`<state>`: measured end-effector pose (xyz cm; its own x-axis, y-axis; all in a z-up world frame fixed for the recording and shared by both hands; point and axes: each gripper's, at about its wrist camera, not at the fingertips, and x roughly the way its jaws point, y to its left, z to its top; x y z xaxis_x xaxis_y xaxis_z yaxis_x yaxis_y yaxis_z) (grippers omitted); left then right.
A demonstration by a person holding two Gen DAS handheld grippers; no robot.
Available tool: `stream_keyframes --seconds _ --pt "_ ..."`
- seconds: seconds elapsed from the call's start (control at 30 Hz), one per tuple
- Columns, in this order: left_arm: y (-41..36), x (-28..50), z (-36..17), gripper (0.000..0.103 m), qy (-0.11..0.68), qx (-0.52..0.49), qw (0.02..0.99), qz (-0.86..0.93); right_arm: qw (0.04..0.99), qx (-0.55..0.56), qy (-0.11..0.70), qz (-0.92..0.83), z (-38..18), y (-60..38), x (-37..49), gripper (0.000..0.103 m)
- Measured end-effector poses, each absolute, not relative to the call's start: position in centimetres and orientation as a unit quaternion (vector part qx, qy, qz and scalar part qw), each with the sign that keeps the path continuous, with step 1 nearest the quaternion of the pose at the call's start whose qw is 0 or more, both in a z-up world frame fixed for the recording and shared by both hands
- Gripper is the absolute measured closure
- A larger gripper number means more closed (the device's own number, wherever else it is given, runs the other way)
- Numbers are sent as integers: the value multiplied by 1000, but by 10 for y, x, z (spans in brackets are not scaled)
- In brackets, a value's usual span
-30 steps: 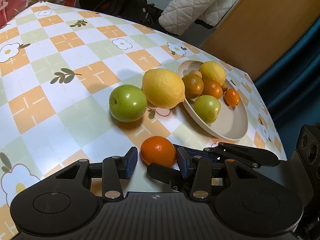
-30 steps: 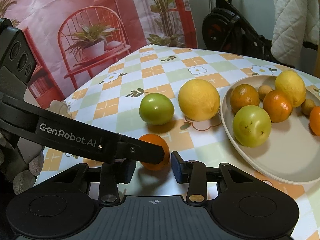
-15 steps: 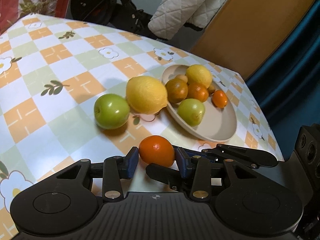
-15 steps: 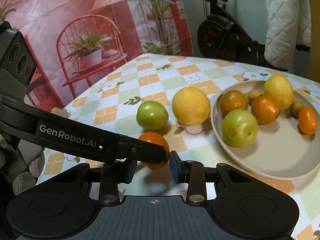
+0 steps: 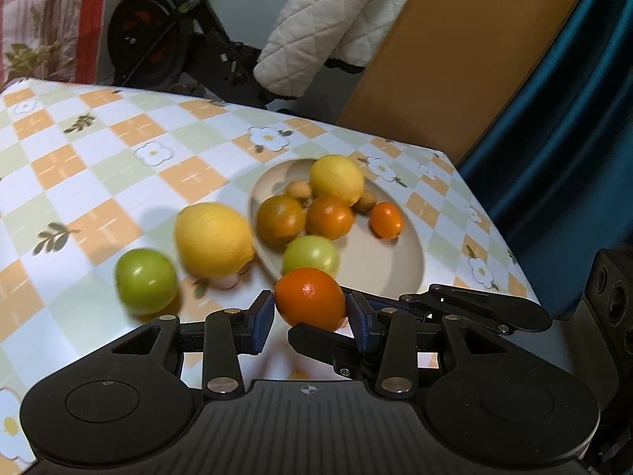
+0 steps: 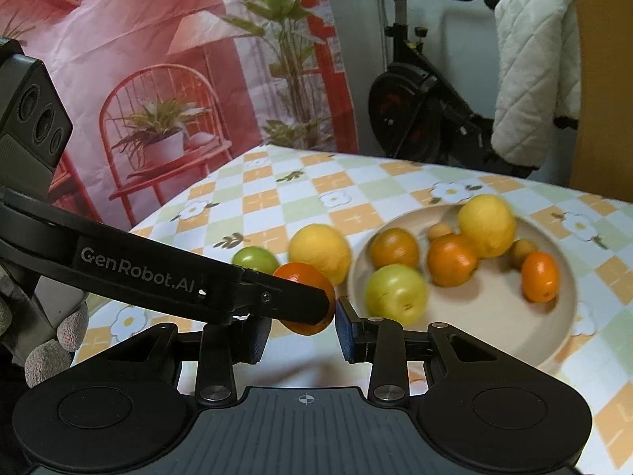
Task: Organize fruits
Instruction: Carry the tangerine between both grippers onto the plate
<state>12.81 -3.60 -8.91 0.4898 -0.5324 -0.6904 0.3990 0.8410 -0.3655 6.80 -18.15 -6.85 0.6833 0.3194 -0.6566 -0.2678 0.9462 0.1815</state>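
Orange [image 5: 310, 297] pinched between left gripper [image 5: 310, 318] fingers, right gripper [image 6: 302, 326] fingers nearly closed, seemingly empty.

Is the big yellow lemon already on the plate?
No, the big lemon lies on the tablecloth beside the plate, next to the green apple.

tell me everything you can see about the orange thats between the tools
The orange is round, bright, with a glossy dimpled peel and a small highlight on top. It sits between the blue pads of the left tool, which press on both its sides. The right tool comes in from the other side, a finger of it just under the fruit. It appears lifted off the table, near the plate rim.
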Motion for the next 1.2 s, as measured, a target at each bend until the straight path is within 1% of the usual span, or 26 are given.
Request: stream_keyframes --seconds 0.53,1.2 --pt "-101 156 -92 60 416 -74 853 -307 926 34 358 113 -61 -242 77 71" --pt "-138 202 -121 60 446 -69 837 -310 921 55 379 67 -91 -283 111 71"
